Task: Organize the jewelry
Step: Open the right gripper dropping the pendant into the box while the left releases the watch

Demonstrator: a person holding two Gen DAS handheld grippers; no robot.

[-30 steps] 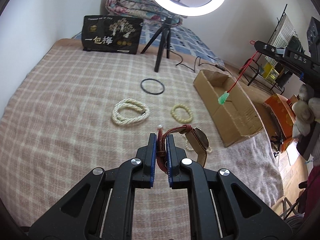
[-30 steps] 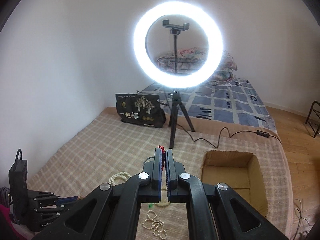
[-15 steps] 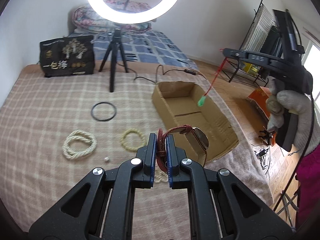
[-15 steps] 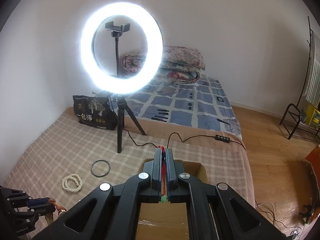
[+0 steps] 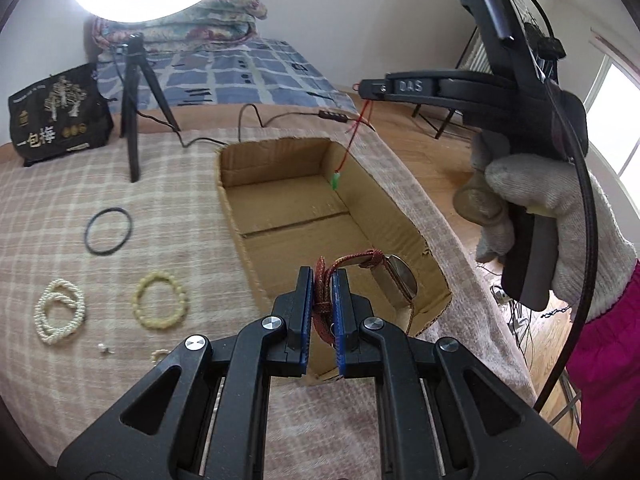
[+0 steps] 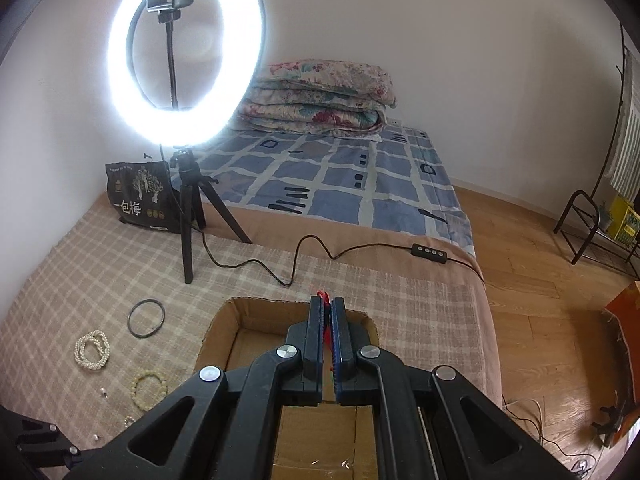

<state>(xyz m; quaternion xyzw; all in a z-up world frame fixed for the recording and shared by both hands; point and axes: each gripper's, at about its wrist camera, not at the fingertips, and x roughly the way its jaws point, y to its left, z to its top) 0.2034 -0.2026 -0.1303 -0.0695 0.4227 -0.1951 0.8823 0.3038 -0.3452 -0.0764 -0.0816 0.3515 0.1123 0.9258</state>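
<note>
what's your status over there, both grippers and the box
Left gripper shut on watch strap, over cardboard box near end. Right gripper shut on red cord, green pendant hanging inside box. Nothing blocking.

Left wrist view low over the bed, facing the cardboard box, right wrist view above it, both sharing box and ring light

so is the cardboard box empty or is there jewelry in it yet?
Empty as far as visible. The cardboard box shows bare floor; the green pendant dangles on its red cord from the right gripper, and the watch hangs from the left gripper.
</note>
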